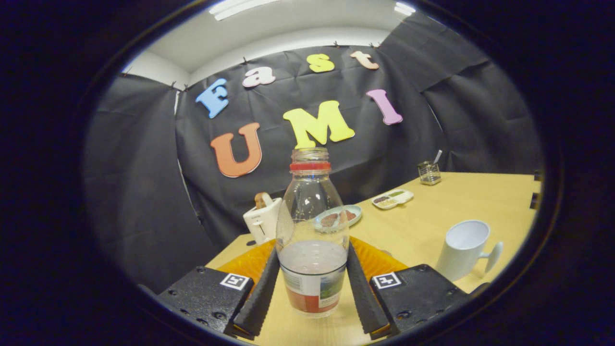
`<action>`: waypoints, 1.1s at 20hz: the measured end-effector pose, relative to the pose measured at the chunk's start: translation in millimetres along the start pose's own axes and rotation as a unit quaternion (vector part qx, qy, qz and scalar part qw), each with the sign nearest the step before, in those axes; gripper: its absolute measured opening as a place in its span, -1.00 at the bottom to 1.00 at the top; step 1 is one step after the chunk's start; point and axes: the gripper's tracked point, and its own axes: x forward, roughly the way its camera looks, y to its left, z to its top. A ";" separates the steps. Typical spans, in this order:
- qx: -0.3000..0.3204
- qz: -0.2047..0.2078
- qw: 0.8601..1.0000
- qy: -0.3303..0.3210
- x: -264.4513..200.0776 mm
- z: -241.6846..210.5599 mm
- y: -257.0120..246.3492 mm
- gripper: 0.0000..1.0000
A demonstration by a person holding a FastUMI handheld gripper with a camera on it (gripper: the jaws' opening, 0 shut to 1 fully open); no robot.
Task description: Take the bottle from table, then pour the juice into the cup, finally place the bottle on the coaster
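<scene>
2 fingers (269, 281) of the gripper (312, 283) flank the upright bottle (313, 240).

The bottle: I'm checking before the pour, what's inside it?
The bottle, held between the fingers, is uncapped with pale liquid filling its lower part. The label hides the bottom.

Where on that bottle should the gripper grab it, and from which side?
Probably low on the bottle, around the straight labelled body where the juice sits, coming in level from the front as now. The walls there are parallel; higher up they taper to the neck and could slip. The gripper fingers already flank that part, though whether they press on it is unclear.
</scene>
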 end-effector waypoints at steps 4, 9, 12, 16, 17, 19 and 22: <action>0.088 -0.026 0.996 0.002 -2.4 2.1 -17.7 0.57; 0.234 -0.002 0.972 0.001 -4.0 7.3 -20.8 0.55; 0.300 0.007 0.954 -0.007 -2.2 15.8 -27.6 0.55; 0.393 0.012 0.919 -0.013 -3.0 27.5 -28.8 0.55; 0.415 0.017 0.909 -0.013 -1.6 30.1 -28.4 0.55; 0.447 0.019 0.894 -0.010 -1.5 33.7 -31.4 0.55; 0.491 0.018 0.871 -0.019 -4.7 44.6 -41.6 0.55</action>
